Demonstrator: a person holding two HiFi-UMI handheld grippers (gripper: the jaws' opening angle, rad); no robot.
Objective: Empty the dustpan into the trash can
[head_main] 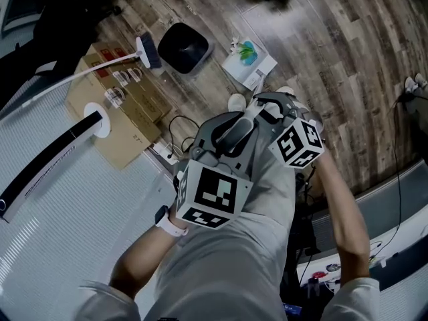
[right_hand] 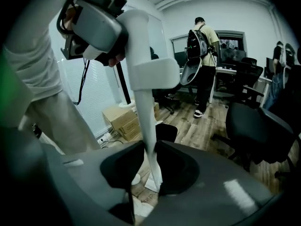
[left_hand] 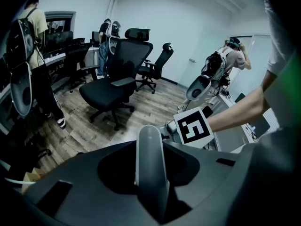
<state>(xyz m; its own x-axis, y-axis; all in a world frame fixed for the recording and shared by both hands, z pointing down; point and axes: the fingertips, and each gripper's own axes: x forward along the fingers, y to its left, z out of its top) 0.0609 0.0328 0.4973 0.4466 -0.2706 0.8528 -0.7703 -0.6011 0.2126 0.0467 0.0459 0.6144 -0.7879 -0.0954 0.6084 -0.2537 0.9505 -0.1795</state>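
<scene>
A long-handled dustpan stands on the wood floor, its white pan (head_main: 249,62) holding teal scraps. Its pale handle (right_hand: 146,107) rises between both grippers. My left gripper (left_hand: 151,173) is shut on the handle's (left_hand: 151,159) upper part and shows high at the left in the right gripper view. Lower down, my right gripper (right_hand: 143,173) has its jaws against the handle. In the head view the left gripper (head_main: 231,129) and the right gripper (head_main: 271,105) sit close together above my legs. The black trash can (head_main: 182,49) stands left of the pan, also seen past the handle as the trash can (right_hand: 167,132).
A broom (head_main: 148,51) with a white stick leans beside the trash can. Cardboard boxes (head_main: 120,105) and loose cables (head_main: 177,129) lie at the left by the blinds. Office chairs (left_hand: 115,79) and several people with backpacks stand further off in the room.
</scene>
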